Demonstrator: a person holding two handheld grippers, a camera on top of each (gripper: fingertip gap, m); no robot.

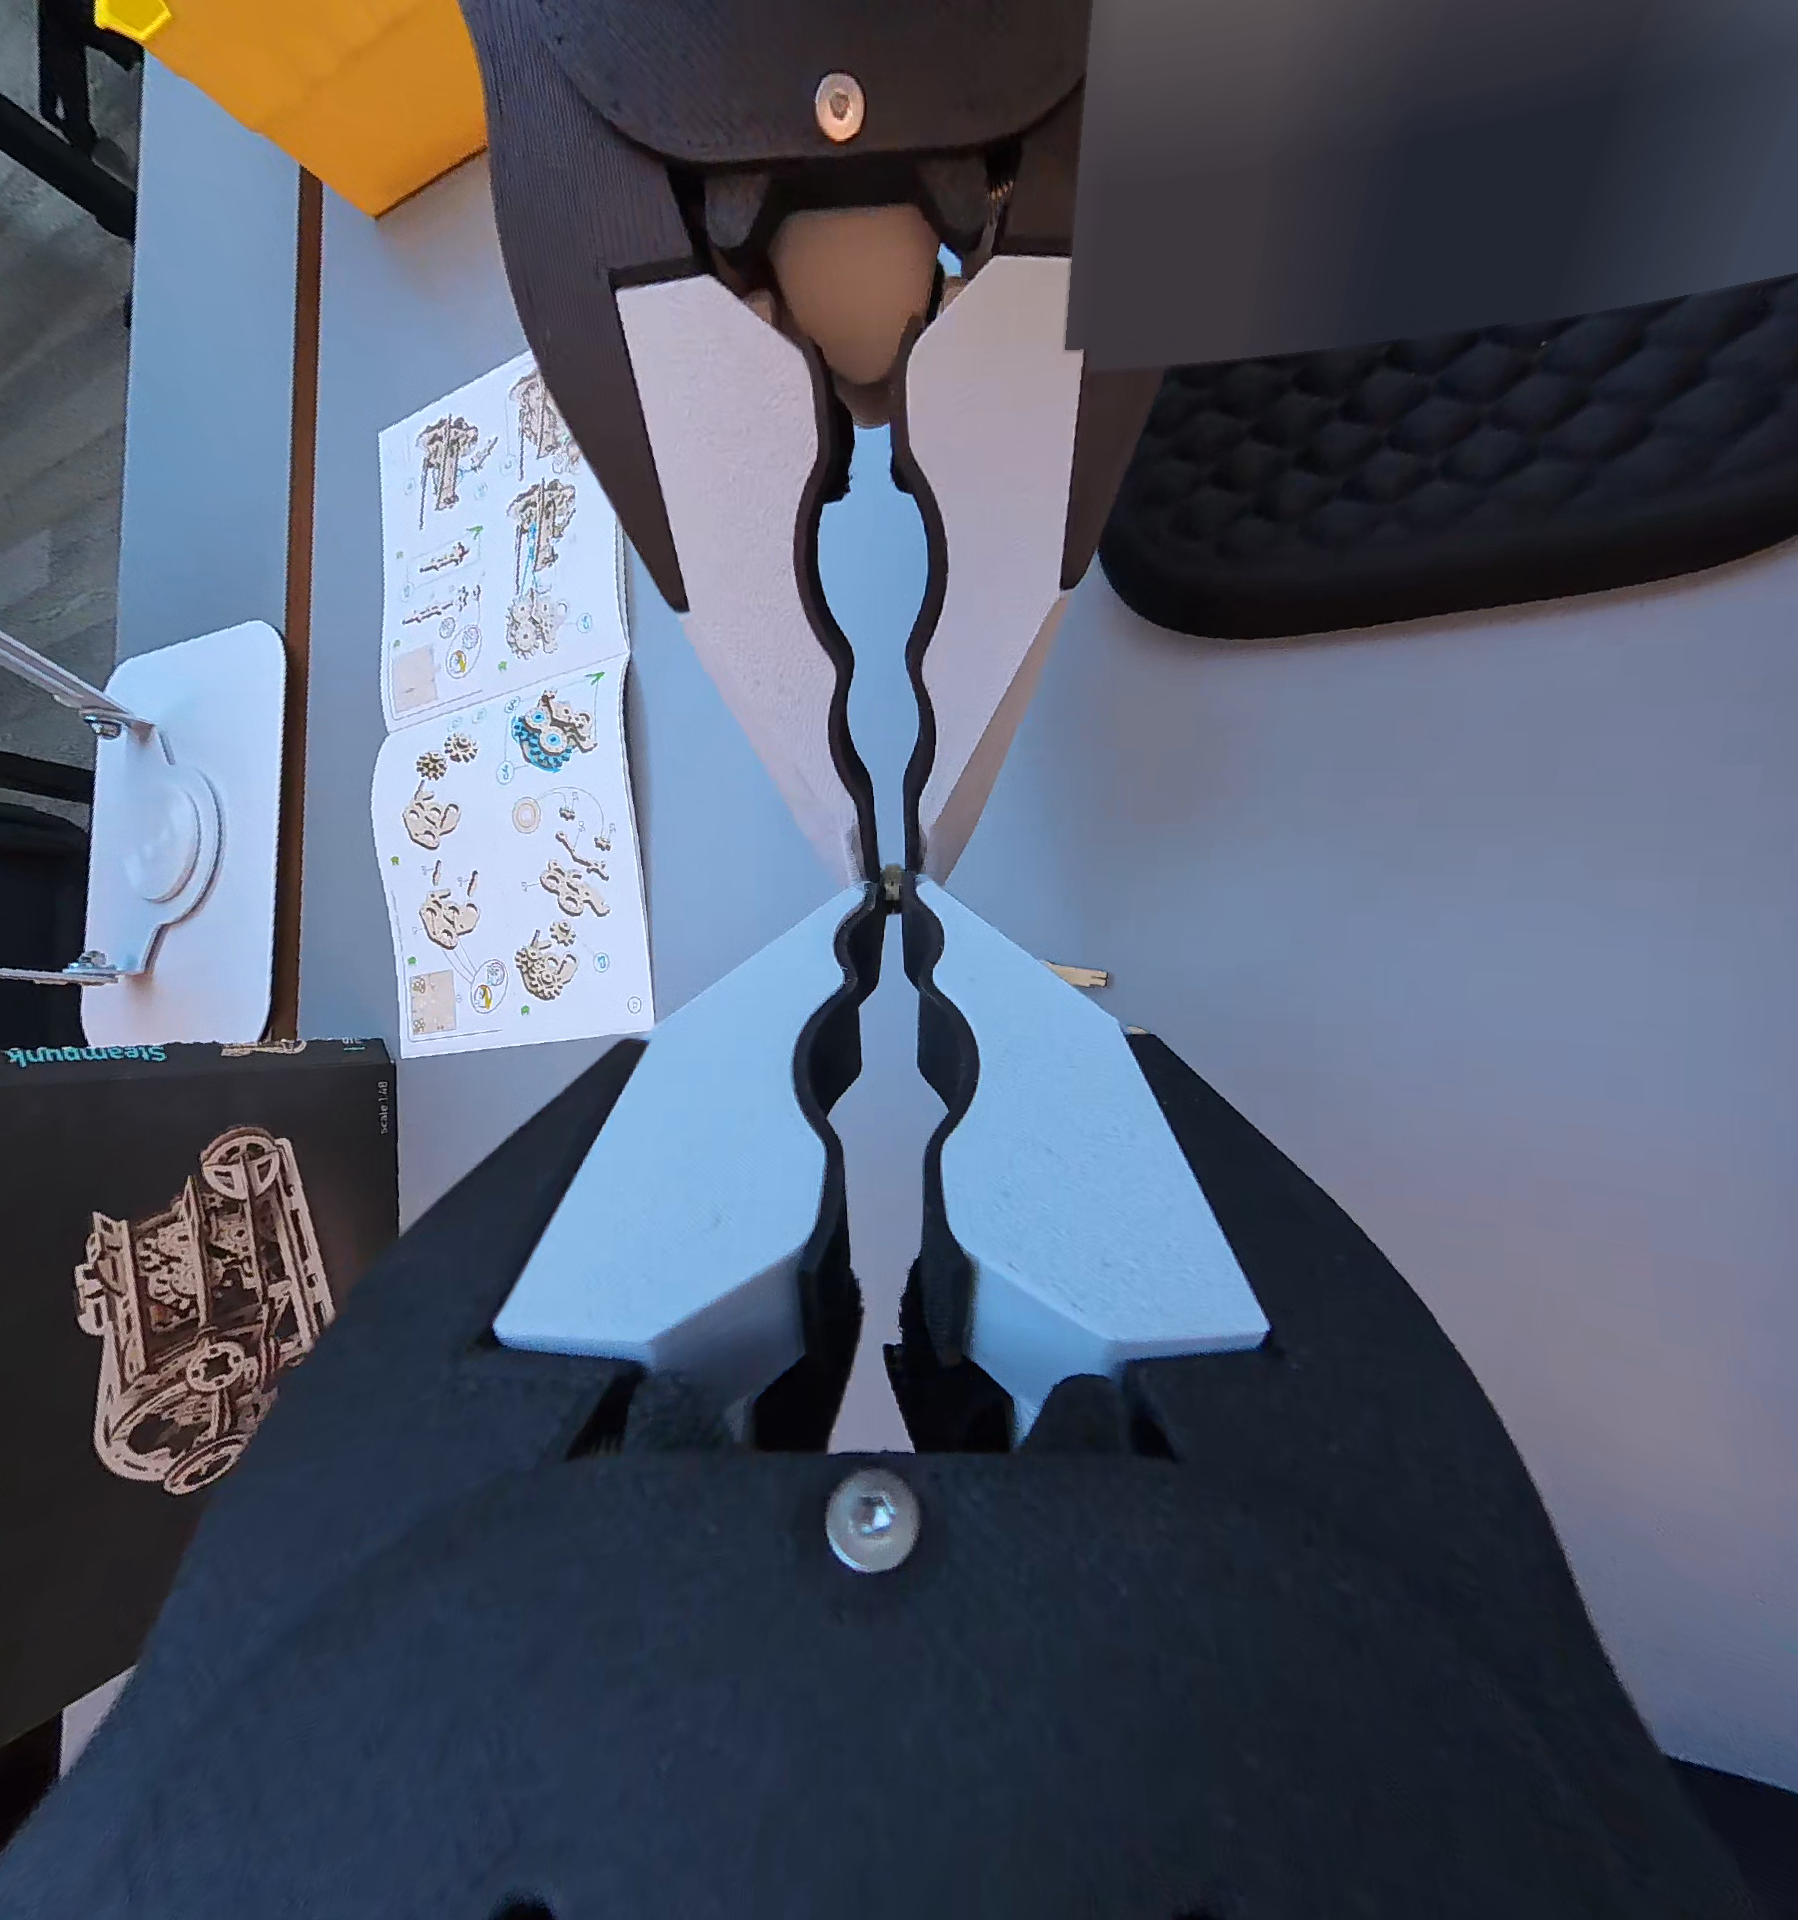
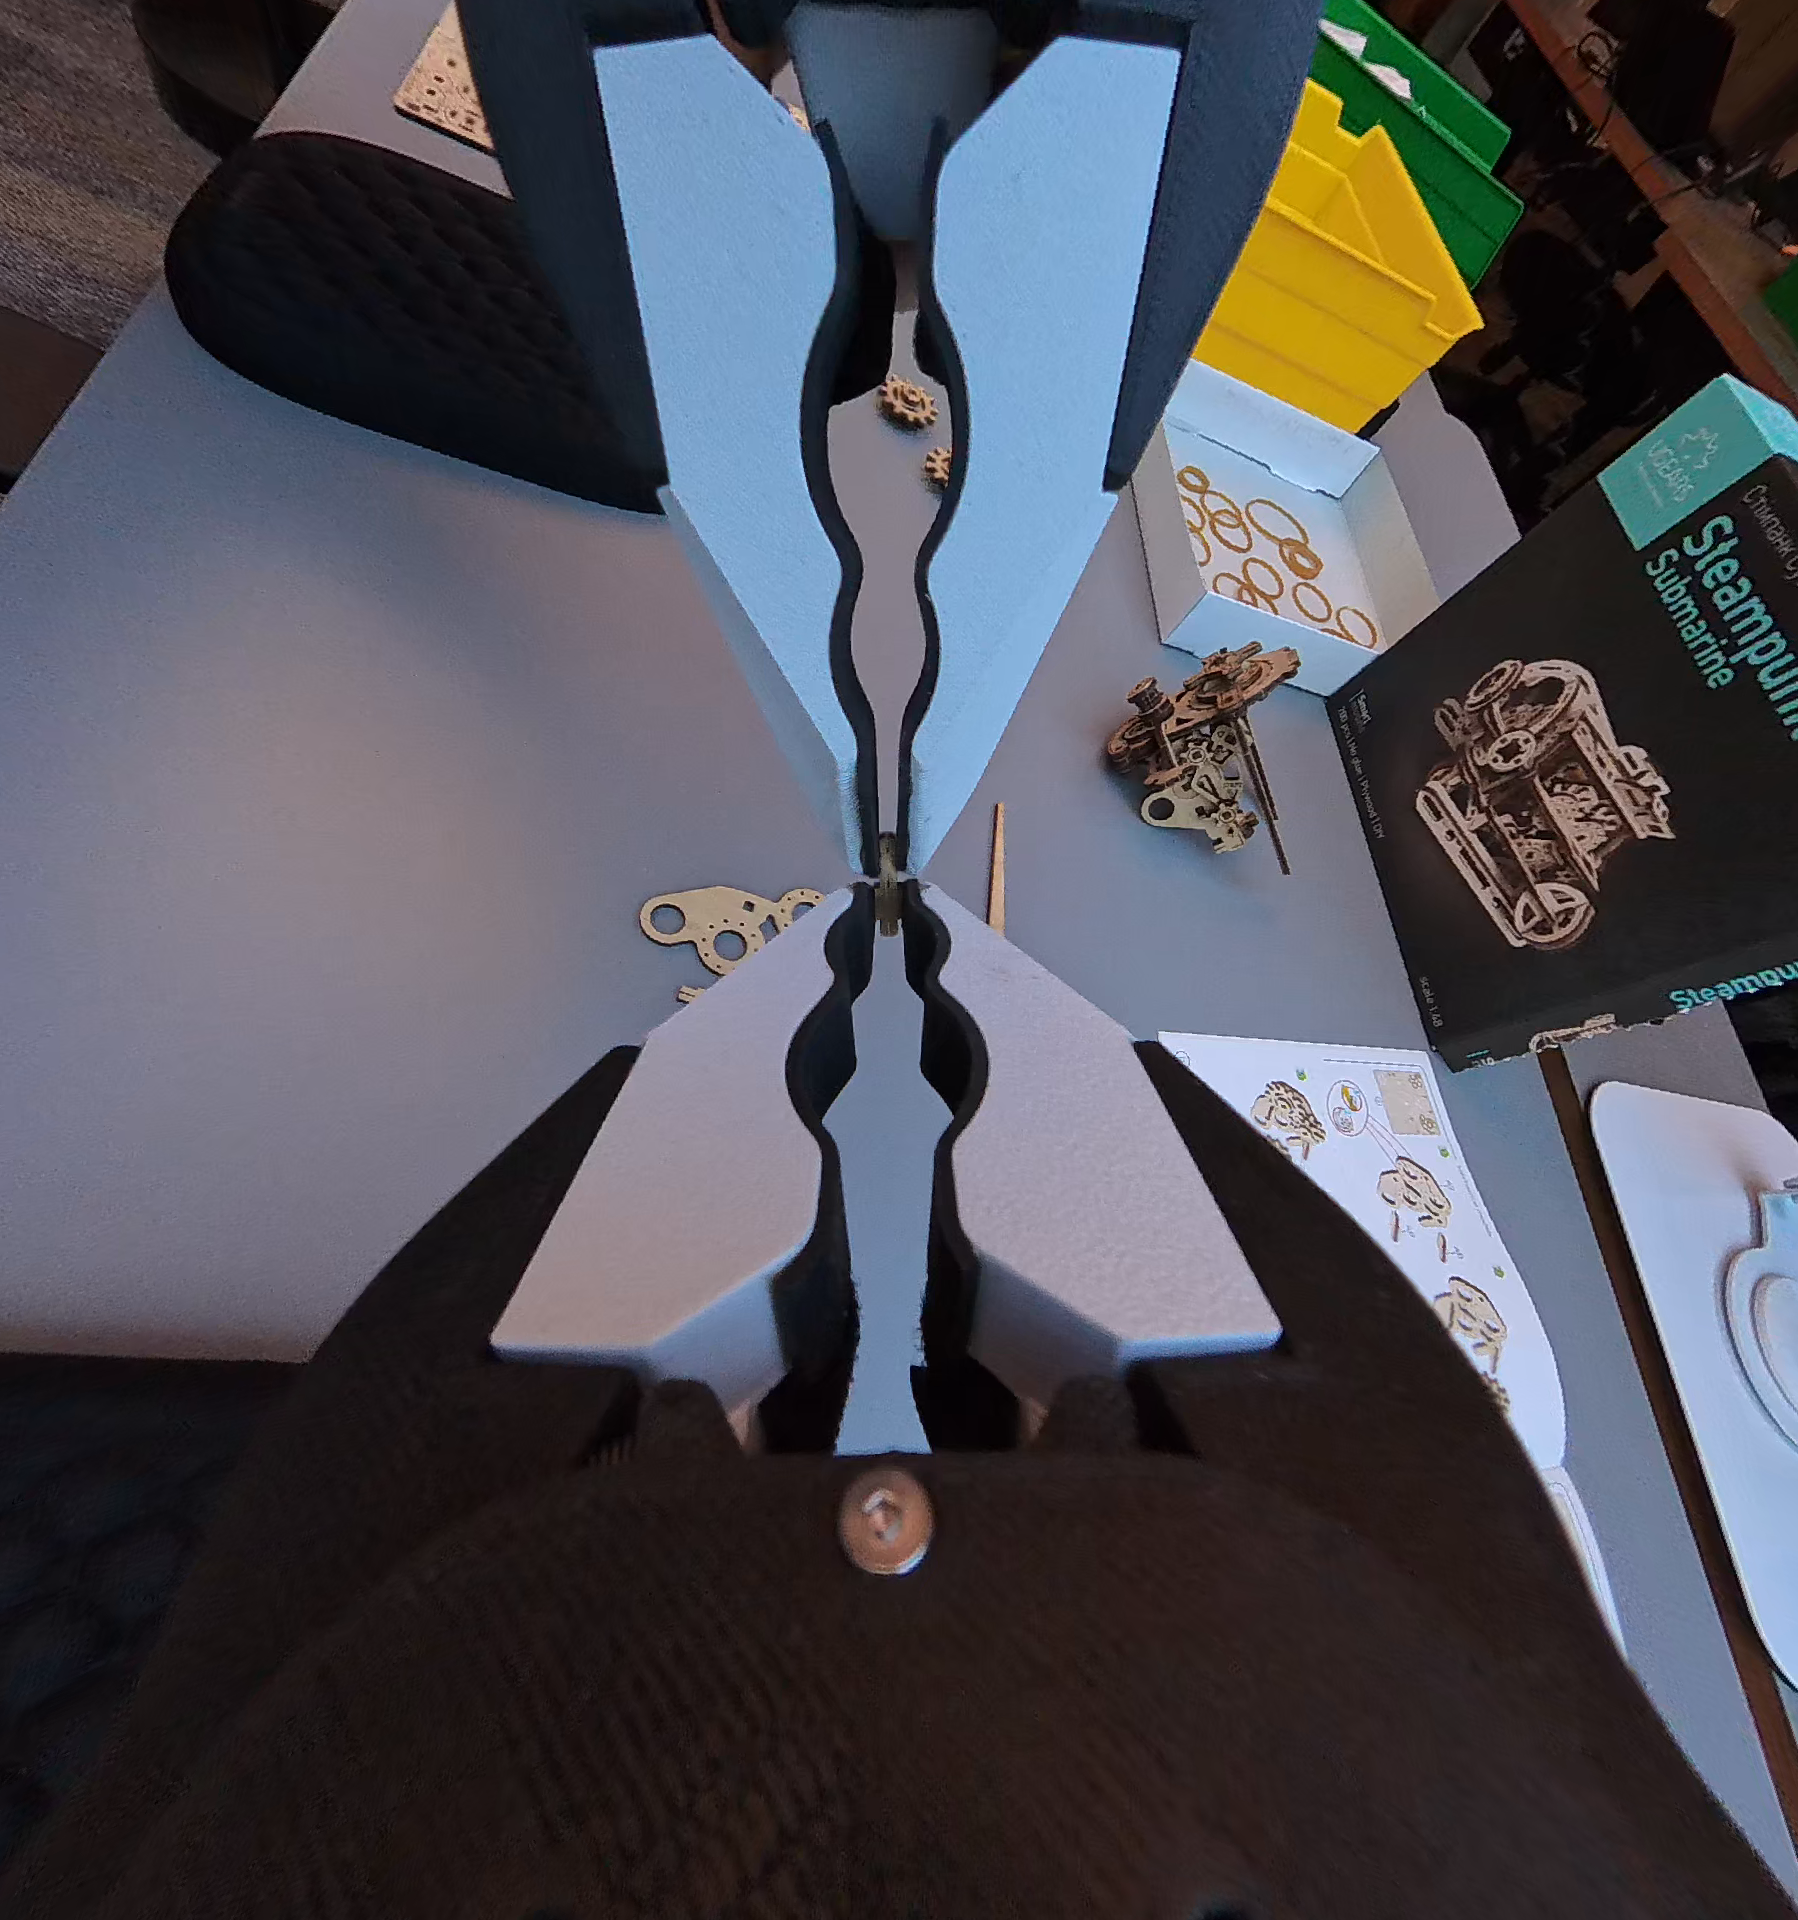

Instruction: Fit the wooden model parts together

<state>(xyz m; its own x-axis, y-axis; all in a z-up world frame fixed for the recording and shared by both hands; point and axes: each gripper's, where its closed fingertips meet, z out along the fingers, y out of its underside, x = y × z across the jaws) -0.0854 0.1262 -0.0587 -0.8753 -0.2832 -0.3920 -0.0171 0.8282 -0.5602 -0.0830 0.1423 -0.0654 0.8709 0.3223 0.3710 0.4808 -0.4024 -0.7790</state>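
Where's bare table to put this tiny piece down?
Free: the wide grey stretch of table between the black mat and the flat wooden plate. Crowded: the other side, with the half-built model, white tray of rings, kit box and instruction sheet. Both claws pinch the small part.

Small wooden piece [image 2: 888, 883] mostly hidden — pinched between both jaws.

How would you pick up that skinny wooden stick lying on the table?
Both grippers are busy now. I'd grip the wooden stick around its middle, coming straight down from above with a hand-held gripper, fingers on either long side. It lies flat on the grey table, thin and long, so only its narrow width fits between fingers.
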